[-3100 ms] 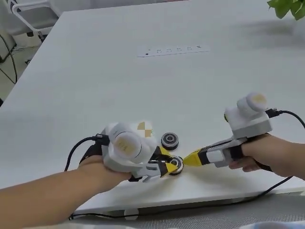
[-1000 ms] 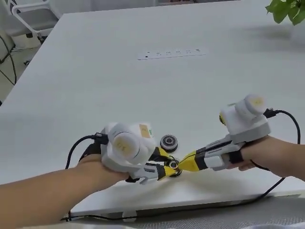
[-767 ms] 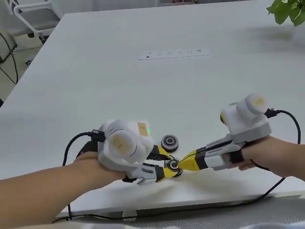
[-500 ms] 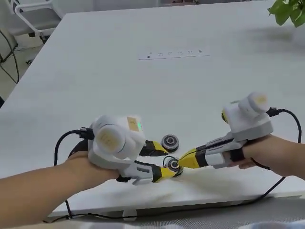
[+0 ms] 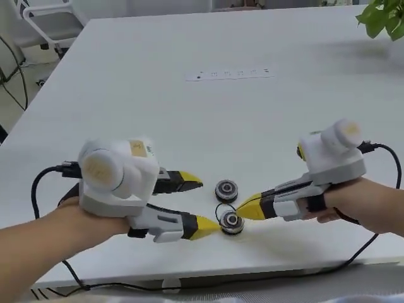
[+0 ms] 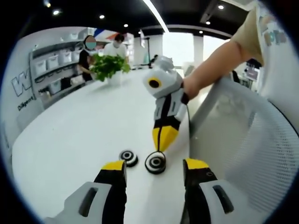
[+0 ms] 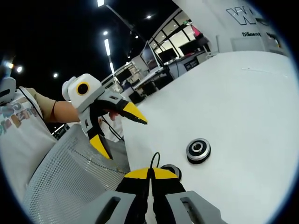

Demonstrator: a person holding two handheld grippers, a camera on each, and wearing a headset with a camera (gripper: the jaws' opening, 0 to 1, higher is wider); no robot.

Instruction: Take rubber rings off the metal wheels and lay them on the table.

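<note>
White table [image 5: 189, 126], wall lettering beginning "W" [image 7: 236, 14], left hand-held gripper [image 5: 209, 204] open, right hand-held gripper [image 5: 240, 213] pinching rubber ring [image 5: 218, 207]

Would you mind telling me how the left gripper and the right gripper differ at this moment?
The left gripper is wide open and holds nothing; the right gripper is shut, pinching a thin black rubber ring. The near wheel lies ahead between the left gripper's open jaws, while the right gripper's tip sits right at that wheel. Both have yellow tips and point toward it.
</note>
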